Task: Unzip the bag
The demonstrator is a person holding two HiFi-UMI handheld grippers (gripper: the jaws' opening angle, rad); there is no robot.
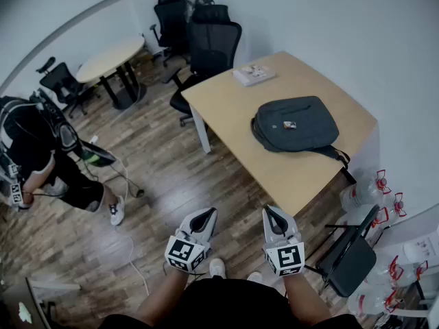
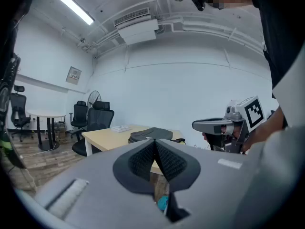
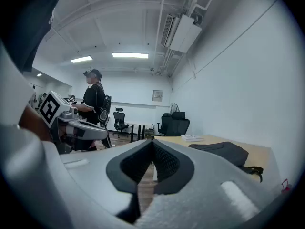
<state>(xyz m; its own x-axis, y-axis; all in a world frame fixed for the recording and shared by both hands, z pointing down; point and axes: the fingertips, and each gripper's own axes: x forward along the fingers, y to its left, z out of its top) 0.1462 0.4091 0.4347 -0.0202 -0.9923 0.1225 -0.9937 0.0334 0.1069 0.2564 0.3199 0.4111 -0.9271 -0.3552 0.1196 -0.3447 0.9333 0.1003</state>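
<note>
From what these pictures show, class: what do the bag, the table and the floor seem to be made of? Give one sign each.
Bag: dark grey fabric, probably nylon or polyester; matte, slumps softly.
Table: pale wood-look board, likely laminate; smooth, even colour.
Floor: brown wood or wood-look planks; seams show, slight sheen.

Bag (image 1: 296, 123) is dark grey with a small red-and-white patch, on a light tan wood table (image 1: 226, 105), and the book (image 1: 254, 74) at 11 o'clock from the bag is white. Left gripper (image 1: 205, 216) and right gripper (image 1: 271, 215) are pale grey with black ribbed pads (image 2: 141, 160), each with a black-and-white square-marker cube. Floor (image 1: 171, 177) is brown wood plank, chairs (image 1: 212, 43) at 12 o'clock are black, and jugs (image 1: 381, 181) at 4 o'clock are clear with red handles.
</note>
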